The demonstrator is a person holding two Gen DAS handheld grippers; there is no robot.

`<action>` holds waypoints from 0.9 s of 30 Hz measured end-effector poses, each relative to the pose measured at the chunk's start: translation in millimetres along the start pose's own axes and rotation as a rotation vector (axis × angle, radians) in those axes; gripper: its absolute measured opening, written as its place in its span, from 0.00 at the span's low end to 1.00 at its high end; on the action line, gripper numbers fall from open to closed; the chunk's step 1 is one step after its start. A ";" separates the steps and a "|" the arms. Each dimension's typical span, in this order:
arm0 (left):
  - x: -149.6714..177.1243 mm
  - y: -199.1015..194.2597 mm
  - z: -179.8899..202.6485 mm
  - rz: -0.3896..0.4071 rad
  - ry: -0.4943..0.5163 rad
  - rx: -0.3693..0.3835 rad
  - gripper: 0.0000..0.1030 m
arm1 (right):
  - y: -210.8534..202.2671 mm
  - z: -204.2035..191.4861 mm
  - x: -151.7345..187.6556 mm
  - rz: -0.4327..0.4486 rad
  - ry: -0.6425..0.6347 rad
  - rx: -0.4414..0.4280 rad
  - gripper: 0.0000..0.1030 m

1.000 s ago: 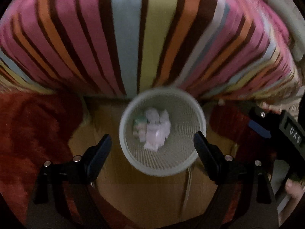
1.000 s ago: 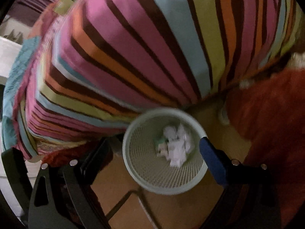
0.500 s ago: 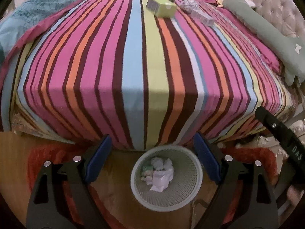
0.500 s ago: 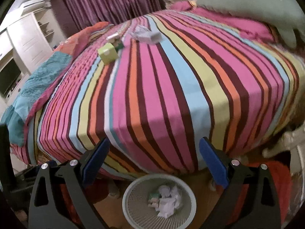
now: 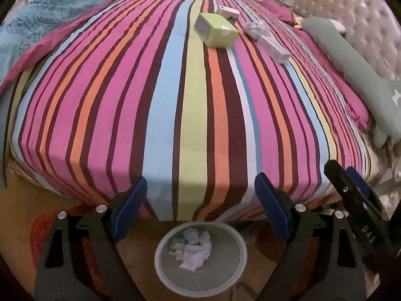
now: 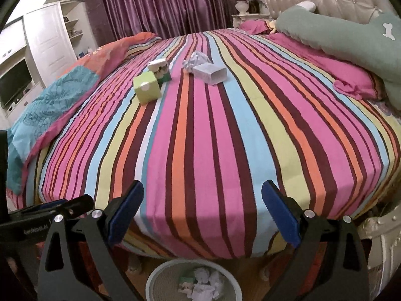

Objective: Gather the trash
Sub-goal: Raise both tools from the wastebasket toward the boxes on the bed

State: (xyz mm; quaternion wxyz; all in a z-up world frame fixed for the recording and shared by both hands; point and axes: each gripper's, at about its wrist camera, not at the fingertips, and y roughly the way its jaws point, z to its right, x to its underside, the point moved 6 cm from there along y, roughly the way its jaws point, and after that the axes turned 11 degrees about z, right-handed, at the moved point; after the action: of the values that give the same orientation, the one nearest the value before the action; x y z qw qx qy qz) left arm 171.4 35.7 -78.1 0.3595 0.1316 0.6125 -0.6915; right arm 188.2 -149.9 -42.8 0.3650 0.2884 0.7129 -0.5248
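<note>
A white mesh waste basket [image 5: 165, 273] stands on the floor at the foot of the bed, with crumpled paper [image 5: 194, 249] inside; it also shows in the right wrist view [image 6: 155, 279]. On the striped bedspread lie a lime green box [image 5: 216, 30] [image 6: 147, 87], a small white and green carton [image 5: 227, 13] [image 6: 160, 69], a crumpled paper ball [image 5: 256, 29] [image 6: 196, 59] and a pale box [image 5: 274, 48] [image 6: 212, 73]. My left gripper [image 5: 200, 200] and right gripper [image 6: 202, 205] are both open and empty, above the basket at the bed's near edge.
A striped bed [image 6: 213, 138] fills both views. A green pillow [image 6: 351, 35] and pink pillow [image 6: 323, 67] lie at the right, a blue and pink quilt [image 6: 50, 100] at the left. A red rug [image 5: 45, 238] lies on the wooden floor.
Both grippers tilted up from looking down into the basket to looking across the bed top. The basket slid to the bottom of both views. Both stay open.
</note>
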 end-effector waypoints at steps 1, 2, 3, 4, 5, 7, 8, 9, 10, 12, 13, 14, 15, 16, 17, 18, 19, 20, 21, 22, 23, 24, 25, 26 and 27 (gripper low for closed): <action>-4.6 2.7 0.3 -0.001 -0.008 -0.001 0.83 | 3.5 1.5 -4.0 0.001 -0.001 0.002 0.88; -10.0 5.8 0.8 -0.002 -0.016 -0.002 0.83 | 5.7 2.1 -6.2 0.001 -0.005 0.002 0.88; -15.5 9.0 1.2 -0.002 -0.023 -0.004 0.83 | 8.4 2.6 -9.1 0.002 -0.010 0.004 0.88; -22.5 13.1 1.9 -0.003 -0.032 -0.006 0.83 | 11.3 3.3 -12.0 0.002 -0.017 0.005 0.88; -26.4 15.4 2.5 -0.002 -0.036 -0.007 0.83 | 15.0 3.8 -15.2 0.001 -0.027 0.007 0.88; -37.4 22.1 3.4 -0.002 -0.049 -0.011 0.83 | 21.9 5.3 -19.9 -0.003 -0.043 0.012 0.88; -43.0 25.7 4.1 -0.002 -0.059 -0.011 0.83 | 25.9 6.2 -22.9 -0.003 -0.051 0.015 0.88; -48.4 29.3 4.7 -0.002 -0.068 -0.010 0.83 | 29.2 7.2 -25.5 -0.002 -0.057 0.017 0.88; -54.4 33.2 5.6 -0.002 -0.077 -0.009 0.83 | 32.3 8.1 -28.5 0.000 -0.062 0.018 0.88; -63.2 39.8 7.0 -0.003 -0.090 -0.010 0.83 | 38.7 9.7 -34.8 0.004 -0.069 0.020 0.88; -67.3 43.1 7.6 -0.005 -0.095 -0.010 0.83 | 41.5 9.8 -37.8 0.006 -0.073 0.020 0.88; -73.0 47.9 8.7 -0.005 -0.101 -0.014 0.83 | 44.8 9.6 -40.6 0.008 -0.077 0.020 0.88; -77.1 51.3 9.5 -0.005 -0.105 -0.017 0.83 | 47.4 9.3 -42.9 0.009 -0.082 0.018 0.88; -79.2 53.4 9.6 -0.005 -0.108 -0.018 0.83 | 50.7 8.5 -45.5 0.009 -0.088 0.015 0.88; -84.5 57.7 10.5 -0.005 -0.116 -0.019 0.83 | 54.5 7.6 -48.3 0.009 -0.098 0.011 0.88; -88.1 60.1 11.0 -0.004 -0.120 -0.020 0.83 | 57.9 7.1 -50.8 0.009 -0.107 0.008 0.88; -92.0 62.9 11.5 -0.003 -0.125 -0.023 0.83 | 61.3 6.7 -52.7 0.010 -0.115 0.006 0.88; -96.4 66.2 12.1 -0.002 -0.130 -0.026 0.83 | 65.4 6.8 -55.5 0.011 -0.123 0.004 0.88; -101.2 69.6 13.2 -0.001 -0.133 -0.028 0.83 | 69.4 6.8 -58.1 0.011 -0.127 0.003 0.88; -106.6 73.5 15.0 -0.001 -0.134 -0.029 0.83 | 72.7 7.7 -60.9 0.011 -0.130 0.003 0.88; -110.1 76.1 16.2 -0.001 -0.133 -0.030 0.83 | 76.8 8.5 -63.8 0.010 -0.131 0.004 0.88; -116.8 80.4 18.7 0.001 -0.131 -0.030 0.83 | 80.4 9.9 -66.5 0.010 -0.131 0.005 0.88; -121.6 83.9 20.7 0.002 -0.128 -0.033 0.83 | 84.4 10.8 -69.2 0.009 -0.130 0.006 0.88; -124.8 86.6 21.7 0.001 -0.127 -0.036 0.83 | 88.9 11.7 -72.2 0.008 -0.131 0.004 0.88; -130.9 91.7 23.5 -0.001 -0.130 -0.037 0.83 | 93.4 12.6 -75.2 0.006 -0.133 0.005 0.88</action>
State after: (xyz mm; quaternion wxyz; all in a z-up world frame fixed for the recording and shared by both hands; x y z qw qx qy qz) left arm 330.4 58.4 -60.7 0.4007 0.0795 0.6005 -0.6874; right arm 307.9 -137.7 -33.4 0.4124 0.2561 0.6847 -0.5436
